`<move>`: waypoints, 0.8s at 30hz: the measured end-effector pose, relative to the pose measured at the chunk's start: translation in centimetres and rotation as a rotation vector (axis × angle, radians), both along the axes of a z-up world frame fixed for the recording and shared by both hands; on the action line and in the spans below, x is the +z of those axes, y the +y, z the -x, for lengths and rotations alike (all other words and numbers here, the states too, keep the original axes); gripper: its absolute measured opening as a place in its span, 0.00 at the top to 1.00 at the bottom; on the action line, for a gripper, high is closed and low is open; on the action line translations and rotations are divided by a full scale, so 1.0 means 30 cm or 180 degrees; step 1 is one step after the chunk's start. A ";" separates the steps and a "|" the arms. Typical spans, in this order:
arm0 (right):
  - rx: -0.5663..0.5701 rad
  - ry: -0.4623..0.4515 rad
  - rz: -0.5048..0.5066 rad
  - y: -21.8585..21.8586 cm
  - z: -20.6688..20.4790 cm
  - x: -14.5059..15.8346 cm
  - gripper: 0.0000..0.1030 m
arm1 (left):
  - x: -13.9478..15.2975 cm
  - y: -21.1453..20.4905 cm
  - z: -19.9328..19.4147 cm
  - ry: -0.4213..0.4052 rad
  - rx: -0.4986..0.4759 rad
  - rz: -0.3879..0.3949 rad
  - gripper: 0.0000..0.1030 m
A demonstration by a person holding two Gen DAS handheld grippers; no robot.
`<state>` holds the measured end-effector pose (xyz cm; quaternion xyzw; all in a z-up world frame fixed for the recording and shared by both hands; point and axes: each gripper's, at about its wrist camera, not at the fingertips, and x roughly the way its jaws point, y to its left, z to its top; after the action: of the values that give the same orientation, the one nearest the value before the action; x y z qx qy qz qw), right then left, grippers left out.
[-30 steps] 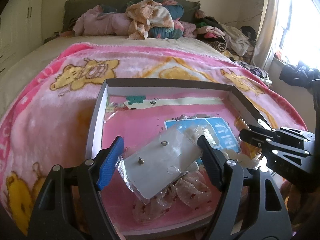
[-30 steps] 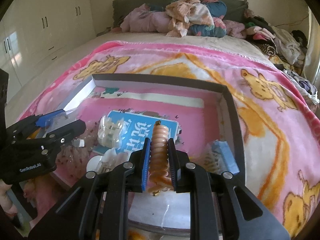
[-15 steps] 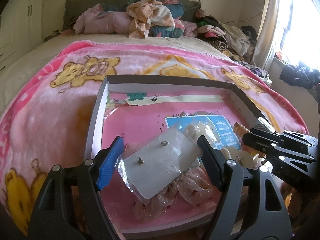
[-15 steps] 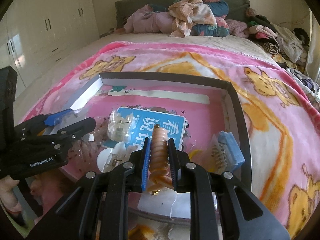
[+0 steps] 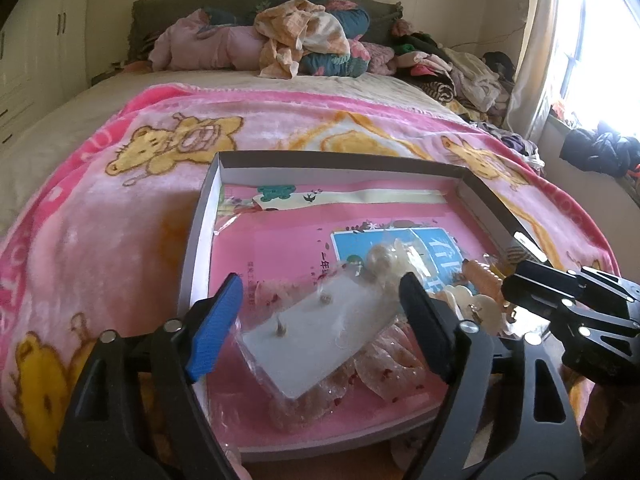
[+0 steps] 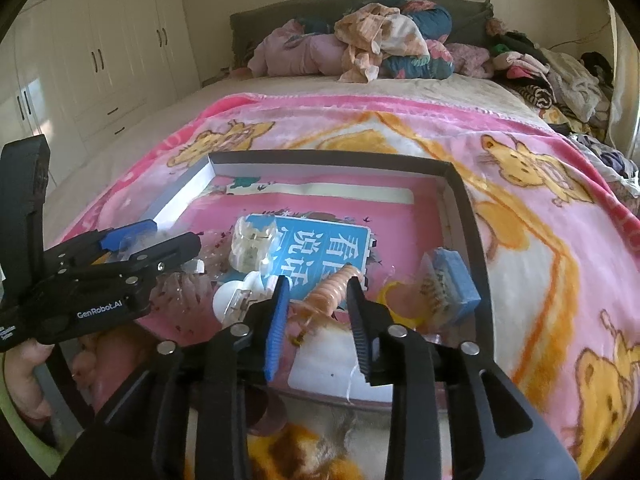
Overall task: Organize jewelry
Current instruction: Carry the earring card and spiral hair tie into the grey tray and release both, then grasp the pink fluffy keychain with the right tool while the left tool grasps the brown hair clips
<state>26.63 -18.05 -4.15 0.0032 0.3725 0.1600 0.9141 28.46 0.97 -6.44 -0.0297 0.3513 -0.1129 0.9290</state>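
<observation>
A shallow grey-rimmed box [image 5: 200, 216] [image 6: 460, 184] with a pink lining lies on the bed. My left gripper [image 5: 320, 312] [image 6: 154, 240] holds a white earring card in a clear sleeve [image 5: 316, 332] between its jaws, over crinkled plastic bags [image 5: 384, 368]. My right gripper [image 6: 318, 292] [image 5: 516, 284] is open. The orange spiral hair clip [image 6: 334, 288] [image 5: 482, 276] lies loose between its fingers, resting in the box. A clear claw clip [image 6: 250, 246], a white clip [image 6: 232, 300], a yellow ring [image 6: 394, 296] and a blue comb pack [image 6: 452, 280] also lie in the box.
The box sits on a pink bear-print blanket [image 5: 120, 208] [image 6: 540, 220]. Piled clothes [image 5: 304, 36] lie at the headboard and along the right side. White wardrobes [image 6: 92, 52] stand at left. A window [image 5: 600, 40] is at right.
My right gripper has opened and let go of the orange spiral clip, which now rests tilted in the box. My left gripper still holds the earring card, shifted slightly.
</observation>
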 end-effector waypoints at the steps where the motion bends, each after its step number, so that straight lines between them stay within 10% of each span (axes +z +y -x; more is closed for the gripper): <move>1: -0.0019 -0.0028 -0.0011 -0.007 0.010 0.008 0.65 | 0.001 0.001 0.005 -0.0013 0.0010 -0.0010 0.25; 8: -0.0134 -0.0241 -0.0114 -0.058 0.077 0.063 0.43 | 0.036 0.003 0.057 -0.0135 0.0055 -0.0075 0.12; 24: -0.0344 -0.0496 -0.0173 -0.182 0.248 0.132 0.36 | 0.141 -0.023 0.228 -0.0428 0.0045 -0.0100 0.11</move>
<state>19.19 -23.52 -0.20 0.0357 0.2951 0.1203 0.9472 21.63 0.28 -2.20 -0.0099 0.2896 -0.1026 0.9516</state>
